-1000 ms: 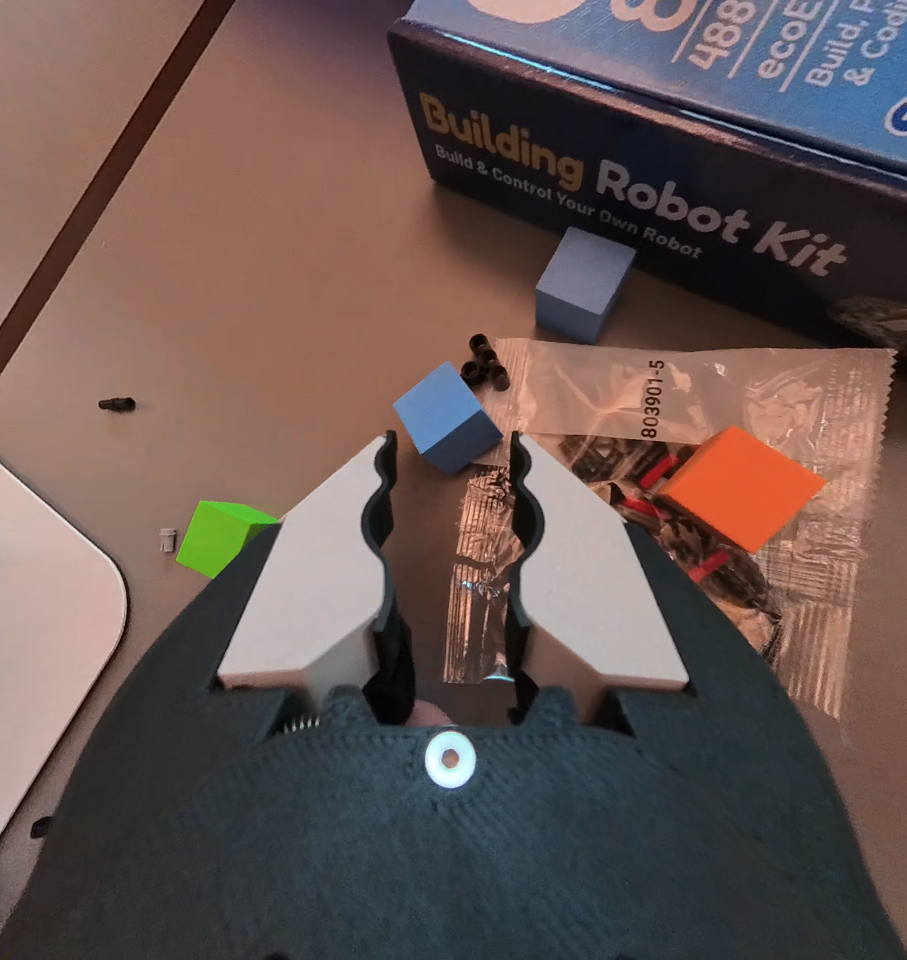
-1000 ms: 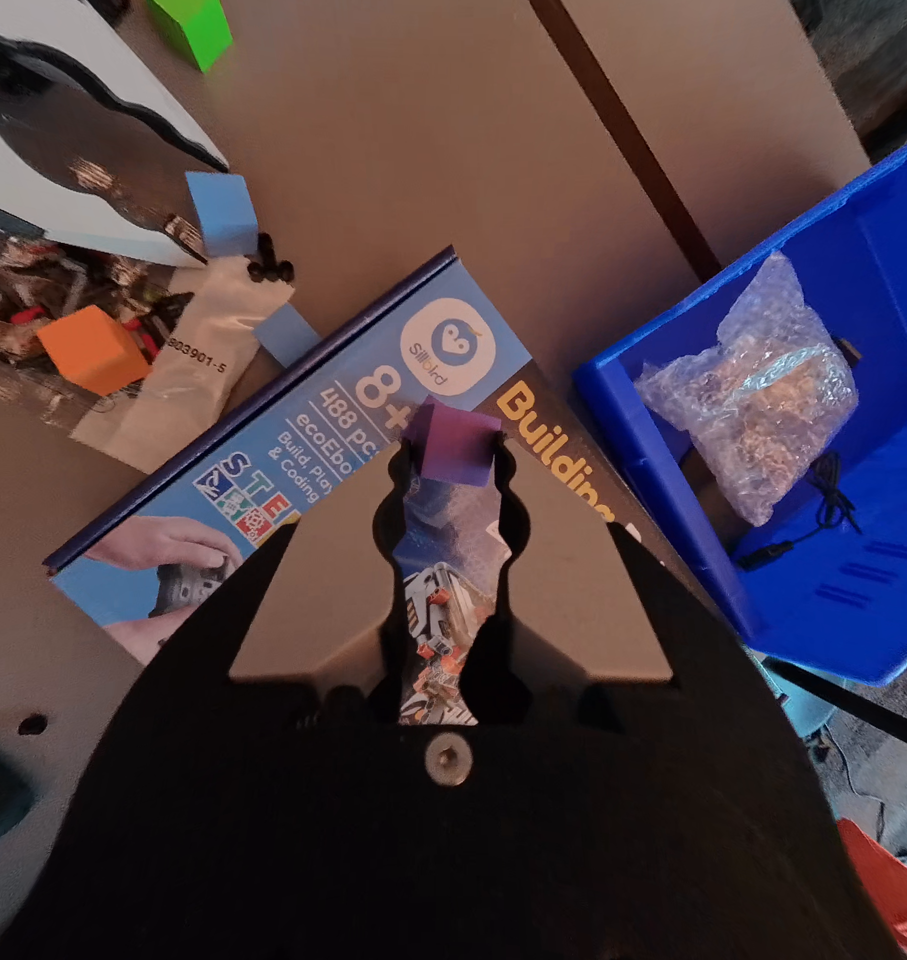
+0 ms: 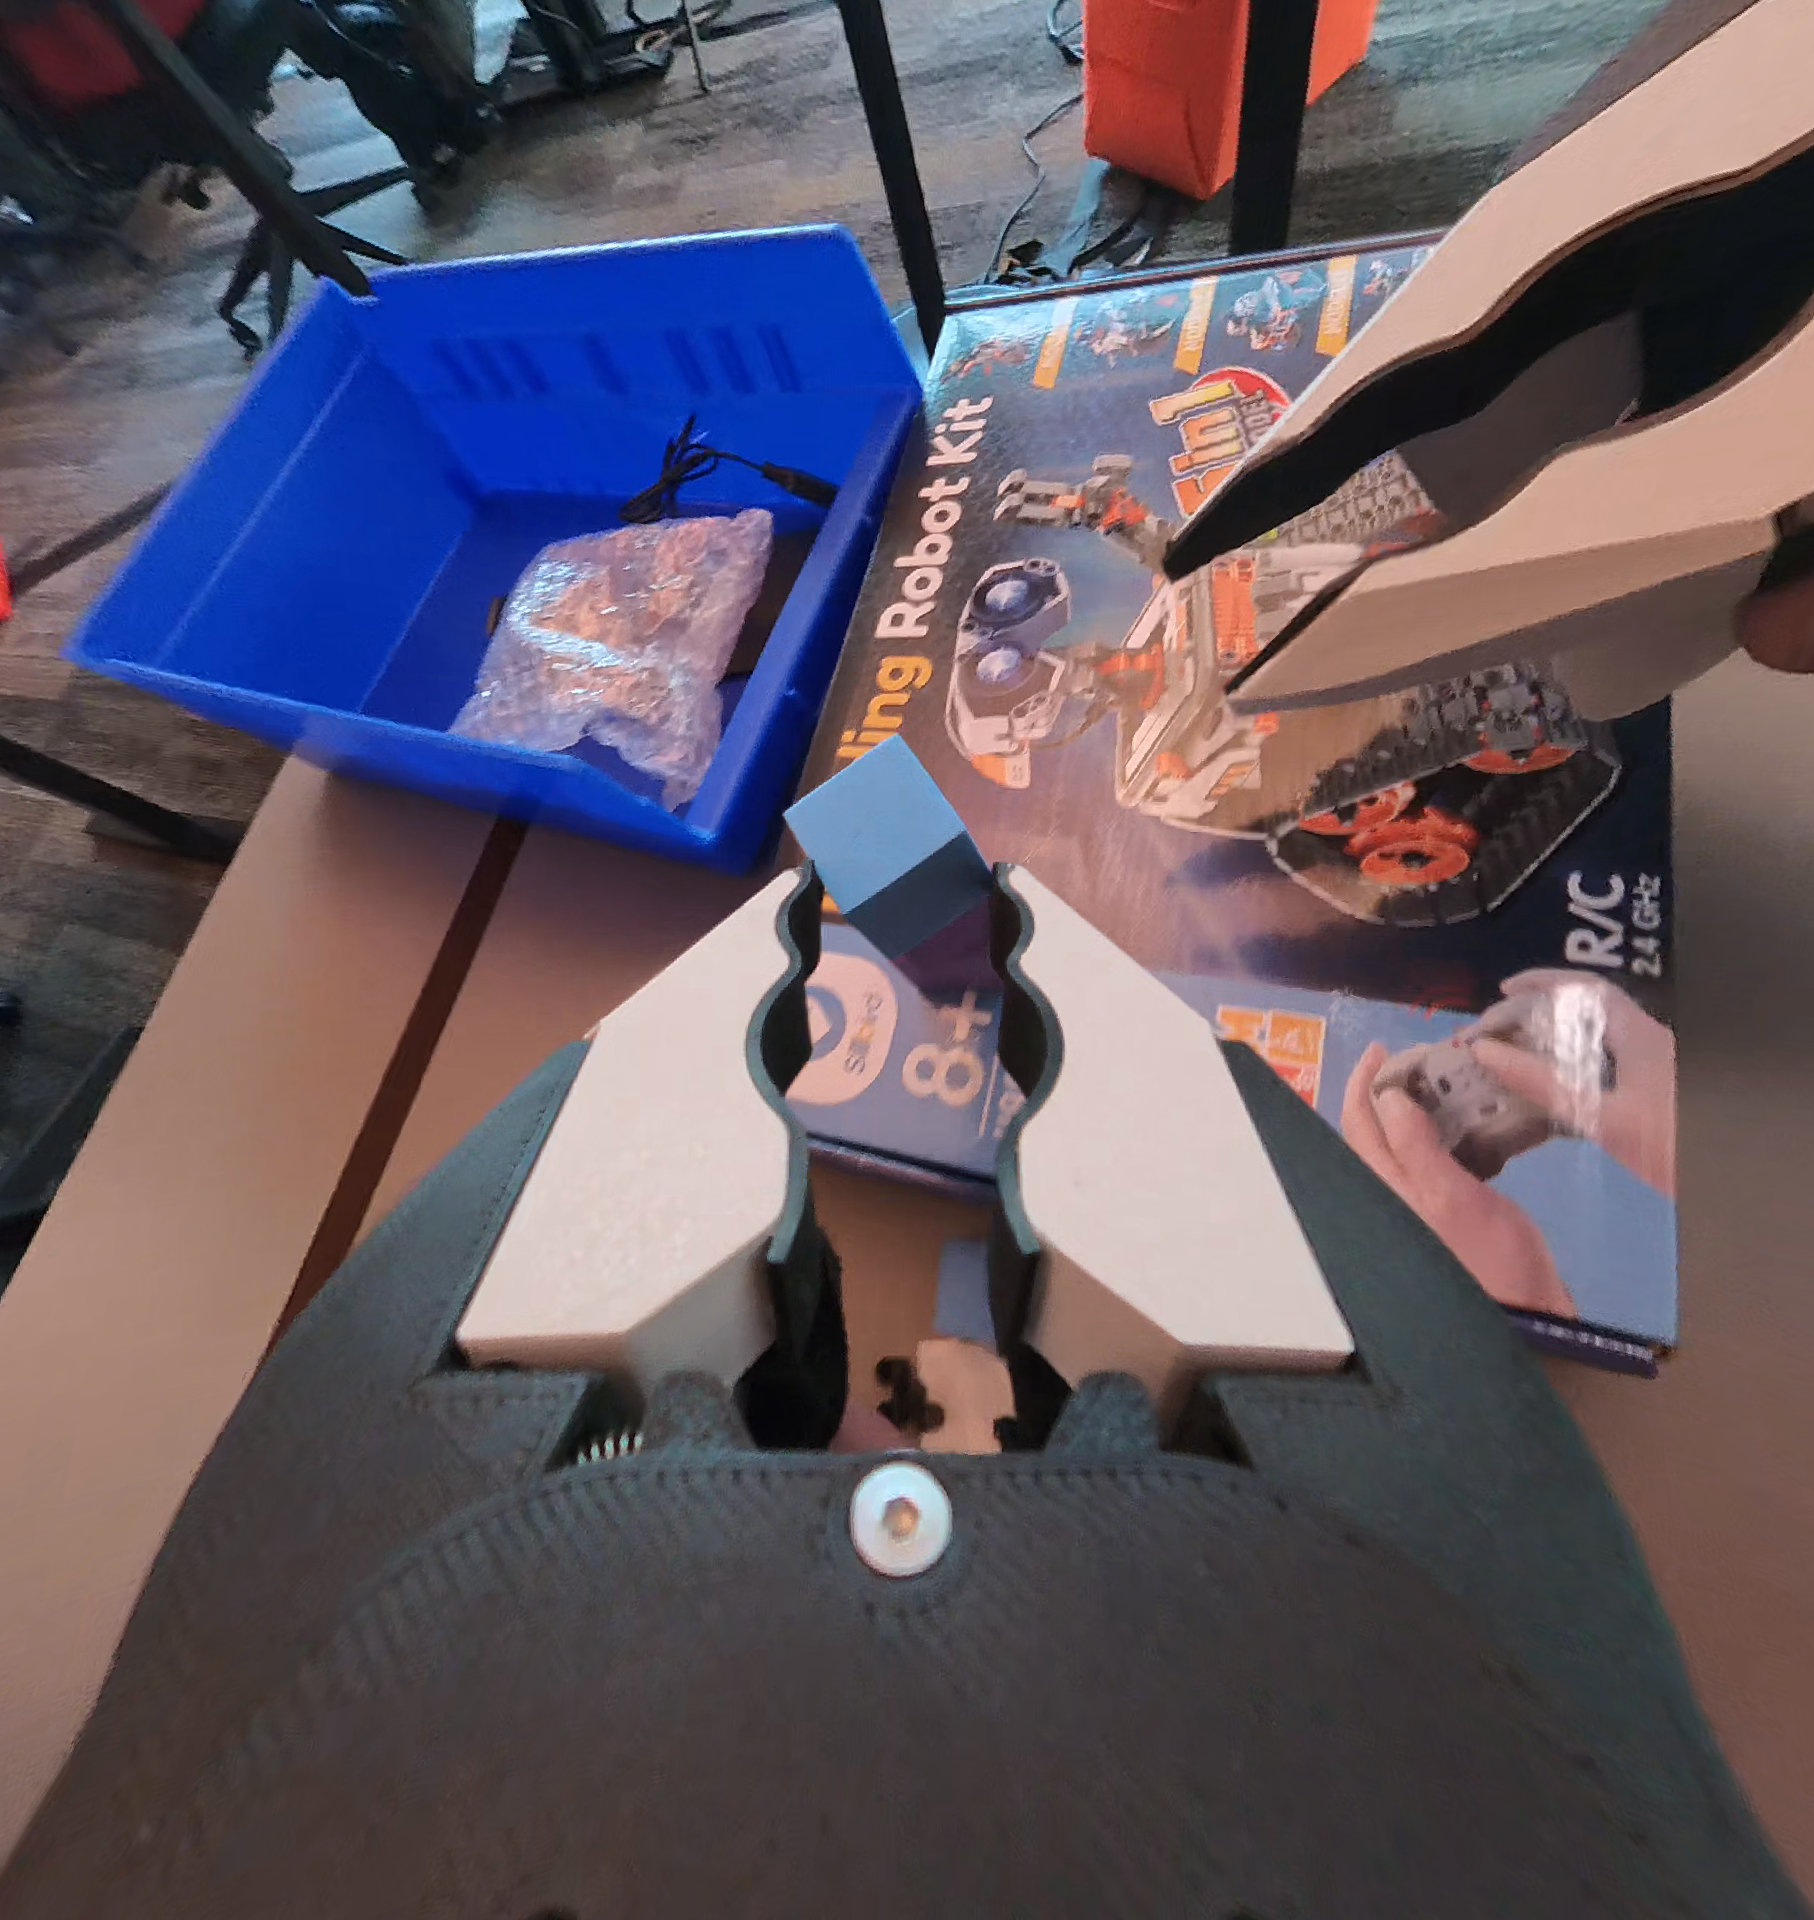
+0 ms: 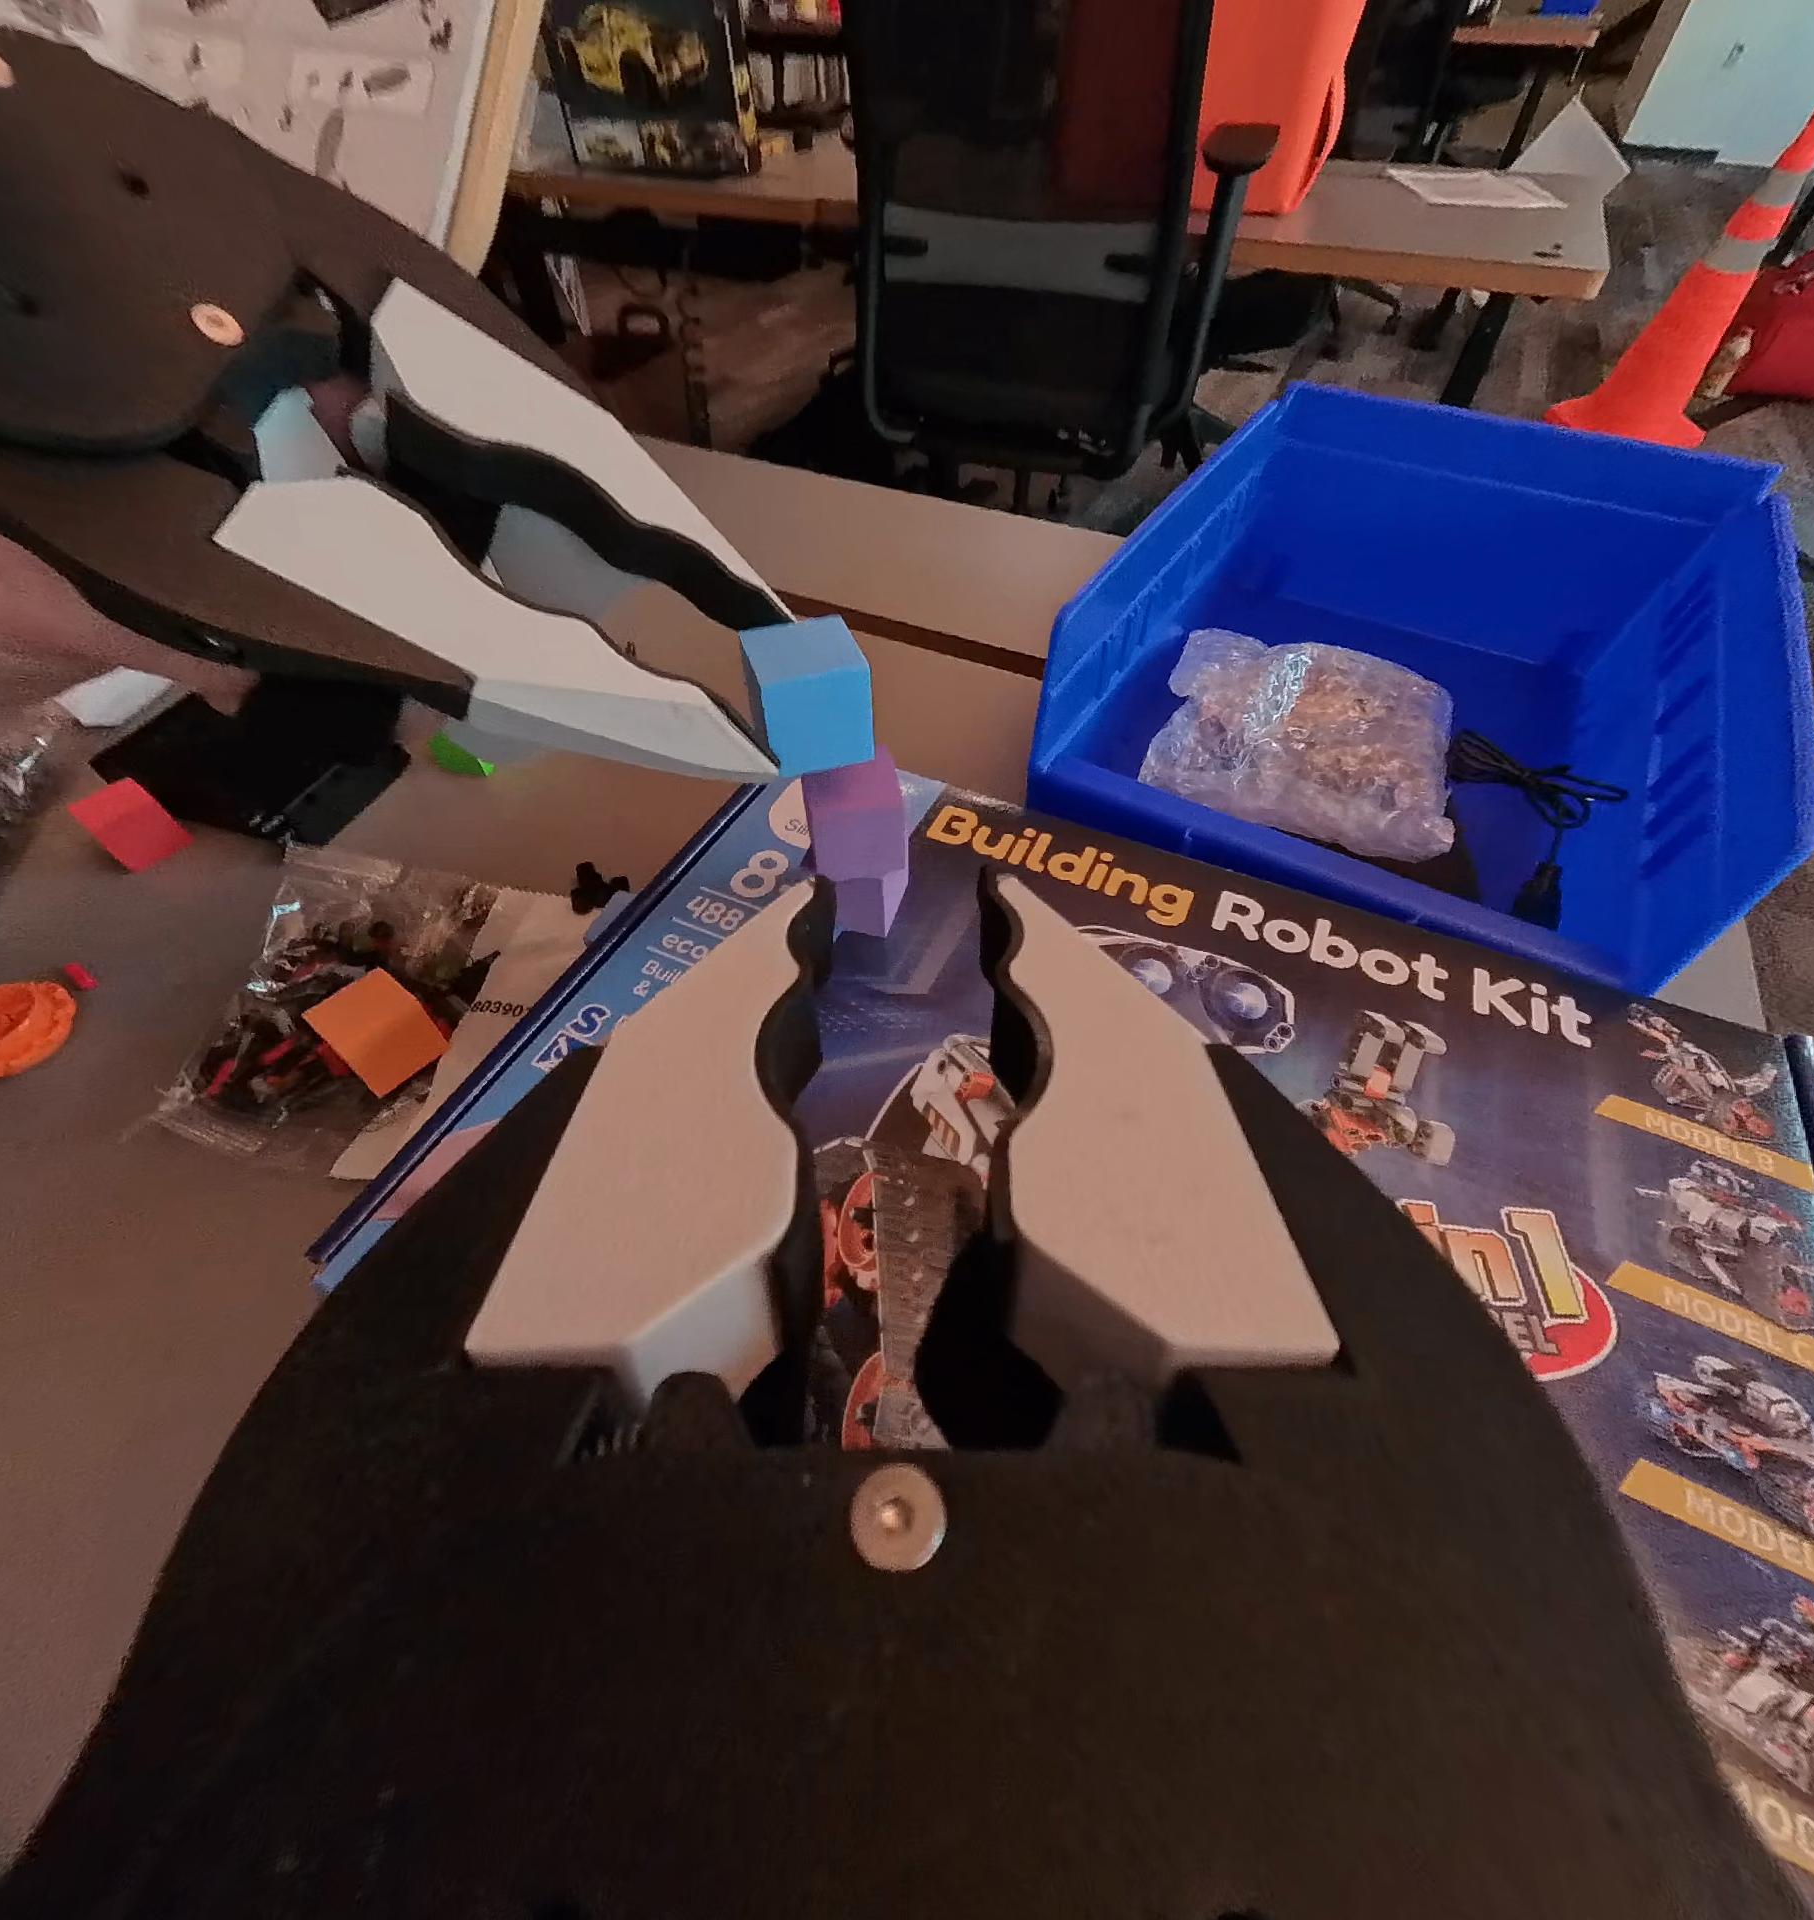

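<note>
**Blue cube pinched over purple cube on kit box**

The left gripper [image 3: 898,899] has its fingers closed on a light blue cube [image 3: 887,847], held by two opposite faces right at the tips, w/ most of the cube sticking out past them. In the right wrist view the same cube [image 4: 807,694] sits tilted, directly above a purple cube [image 4: 856,836] that stands on the near-left corner of the kit box [image 4: 1402,1091]; whether the two cubes touch can't be told, they look v. close.

Handling, as a judgement: the blue cube looks like a small, light, stiff block w/ smooth flat faces, not fragile. Flat opposite faces are the place to take hold; a tip-only, tilted pinch like this one could let it twist.

The right gripper [image 4: 903,899] is over the kit box, fingers parted a little, nothing between them; its left fingertip is just beside the purple cube, contact unclear.

Rel. to the kit box: a blue bin [image 4: 1703,665] w/ a bubble-wrap bundle [image 4: 1298,743] lies just beyond its far edge. A clear parts bag [image 4: 290,1049] w/ an orange cube [image 4: 378,1029] on it lies on the counter [image 4: 134,1299] to its left.
</note>
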### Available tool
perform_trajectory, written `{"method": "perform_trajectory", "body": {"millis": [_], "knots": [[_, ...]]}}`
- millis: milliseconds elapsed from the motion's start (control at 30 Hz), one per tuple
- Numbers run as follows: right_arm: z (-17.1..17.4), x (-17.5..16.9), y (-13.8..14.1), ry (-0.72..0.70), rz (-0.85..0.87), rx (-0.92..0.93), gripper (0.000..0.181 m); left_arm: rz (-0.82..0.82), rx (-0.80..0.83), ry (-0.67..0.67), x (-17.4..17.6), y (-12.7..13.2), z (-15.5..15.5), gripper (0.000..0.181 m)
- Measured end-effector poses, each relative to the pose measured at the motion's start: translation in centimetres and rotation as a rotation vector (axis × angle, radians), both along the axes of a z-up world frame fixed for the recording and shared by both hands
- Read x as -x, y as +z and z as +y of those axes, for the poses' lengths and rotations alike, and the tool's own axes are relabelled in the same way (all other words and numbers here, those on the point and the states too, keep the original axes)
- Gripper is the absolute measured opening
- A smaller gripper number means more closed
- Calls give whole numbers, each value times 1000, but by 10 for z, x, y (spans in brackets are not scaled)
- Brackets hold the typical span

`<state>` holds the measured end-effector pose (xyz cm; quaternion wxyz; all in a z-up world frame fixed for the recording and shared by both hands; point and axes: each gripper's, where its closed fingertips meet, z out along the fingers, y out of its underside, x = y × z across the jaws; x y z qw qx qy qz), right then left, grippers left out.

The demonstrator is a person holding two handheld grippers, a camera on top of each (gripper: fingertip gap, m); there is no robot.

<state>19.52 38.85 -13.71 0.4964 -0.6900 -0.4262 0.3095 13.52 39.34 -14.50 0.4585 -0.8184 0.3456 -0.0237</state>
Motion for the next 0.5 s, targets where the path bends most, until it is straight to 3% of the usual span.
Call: {"method": "perform_trajectory", "body": {"millis": [333, 500], "knots": [[2, -7, 6, 10, 83, -14, 24, -1, 26, 2, -4, -10, 7, 39], [4, -13, 9, -3, 106, -36, 21, 48, 28, 33, 24, -11, -16, 47]]}}
